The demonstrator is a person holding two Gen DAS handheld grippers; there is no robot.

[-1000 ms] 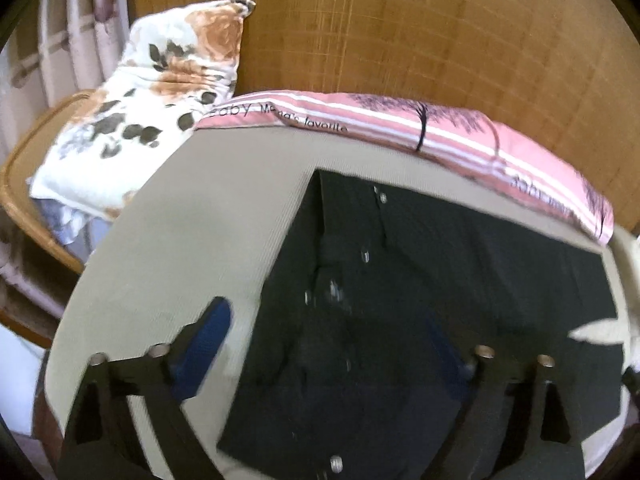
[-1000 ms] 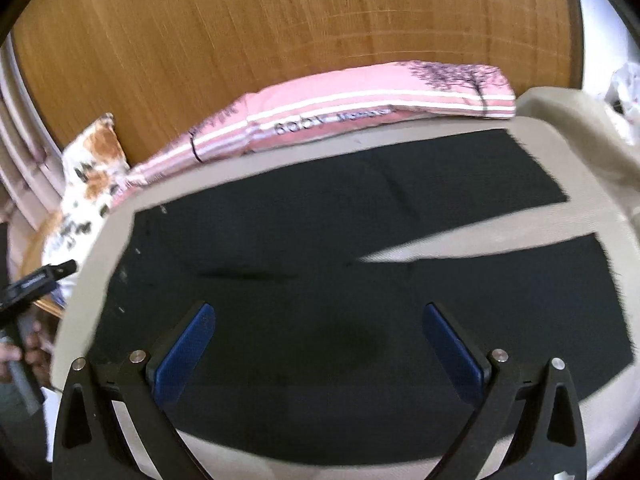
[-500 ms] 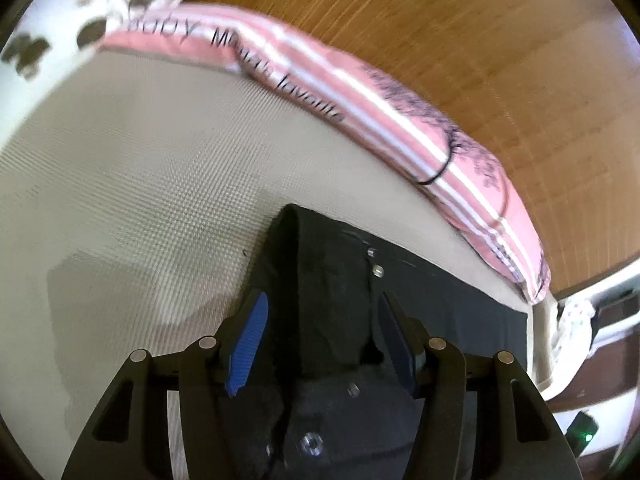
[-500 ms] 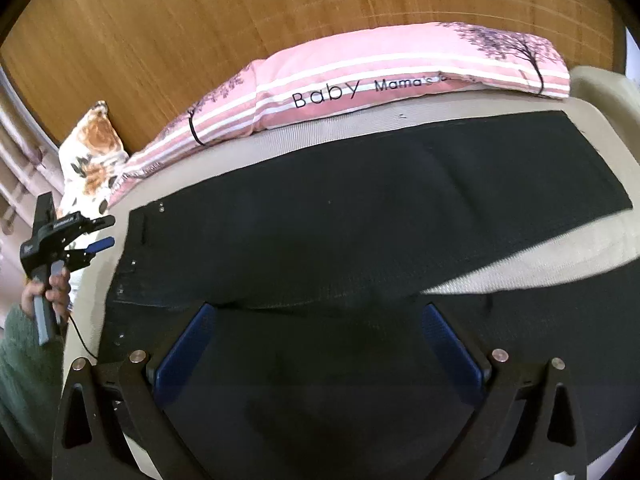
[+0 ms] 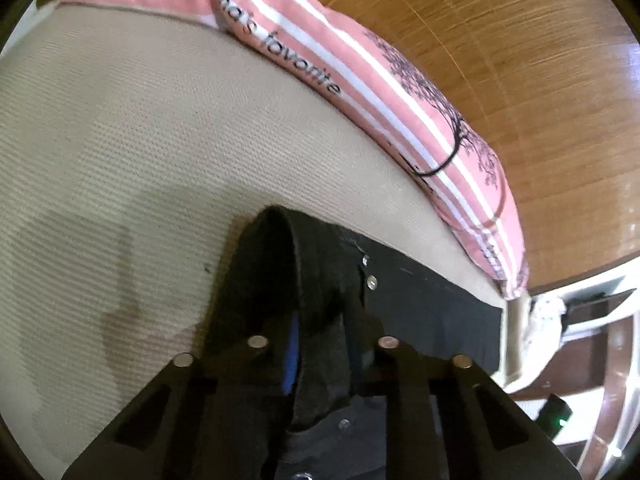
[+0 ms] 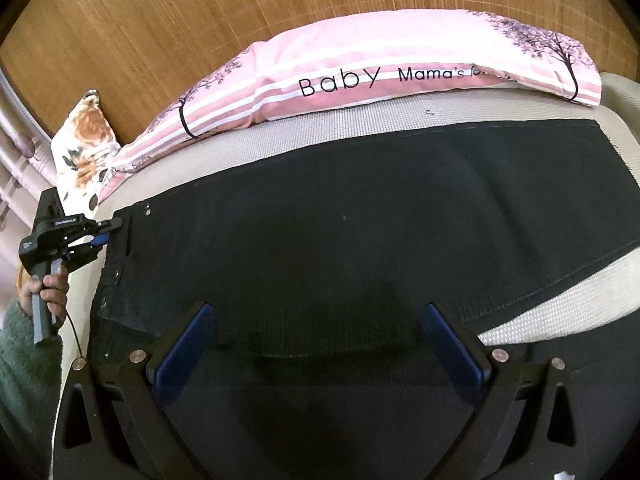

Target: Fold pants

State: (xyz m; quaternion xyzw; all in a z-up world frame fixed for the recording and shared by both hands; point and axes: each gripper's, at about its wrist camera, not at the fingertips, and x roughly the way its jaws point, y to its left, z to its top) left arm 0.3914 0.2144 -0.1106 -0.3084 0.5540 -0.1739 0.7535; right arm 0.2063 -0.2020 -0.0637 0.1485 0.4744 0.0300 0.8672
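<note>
Beige woven mattress (image 6: 360, 120) fills the scene below a bamboo-panelled wall; black pants (image 6: 360, 240) lie flat along it, waistband at the left. Since a second ago the left gripper (image 5: 320, 344) has dropped onto that waistband, jaws closing, bunching cloth between them: first fold beginning. Right gripper (image 6: 320, 340) hovers spread wide, empty.

The pants (image 6: 360, 232) lie spread across the bed (image 6: 360, 120), a long pillow (image 6: 400, 68) behind them against the wall (image 6: 200, 20), a floral cushion (image 6: 86, 140) at its left end.
</note>
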